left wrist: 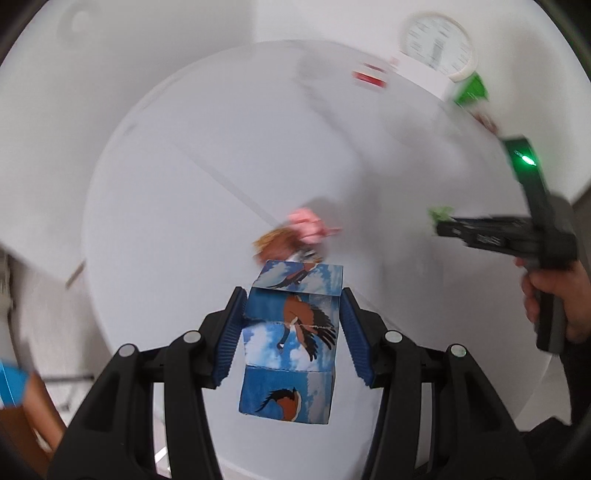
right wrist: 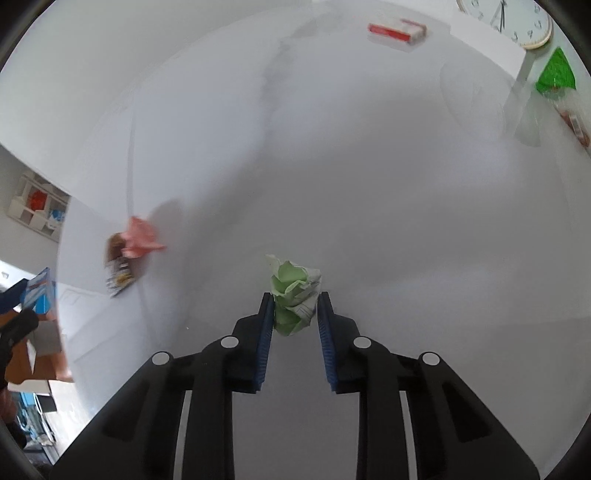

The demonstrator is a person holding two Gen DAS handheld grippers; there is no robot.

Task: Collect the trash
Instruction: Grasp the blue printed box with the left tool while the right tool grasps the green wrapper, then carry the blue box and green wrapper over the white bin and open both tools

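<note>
The left gripper (left wrist: pixel 293 314) holds a small carton (left wrist: pixel 291 339) printed with birds and sky. Its fingers (left wrist: pixel 231 332) stand about half open and press on the two side walls of the carton, which hangs above the round white worktop (left wrist: pixel 184 184). The carton looks light and quite stiff, so a hold on the flat sides is good; too much force may dent it, I think.

The right gripper (right wrist: pixel 295 314) points down at the worktop, and its fingers (right wrist: pixel 264 332) are closed on a crumpled ball of green and white paper (right wrist: pixel 293 295), which is at 6 o'clock on the worktop in the right view. This paper is soft and very light. It can be taken anywhere, best across the middle, and it will simply squash.

At about 9 o'clock lies a pink crumpled paper (right wrist: pixel 142 236) touching a brown wrapper (right wrist: pixel 118 266). A red and white box (right wrist: pixel 395 31) lies at 12 o'clock, and a clock (right wrist: pixel 509 20) stands at 1 o'clock.
</note>
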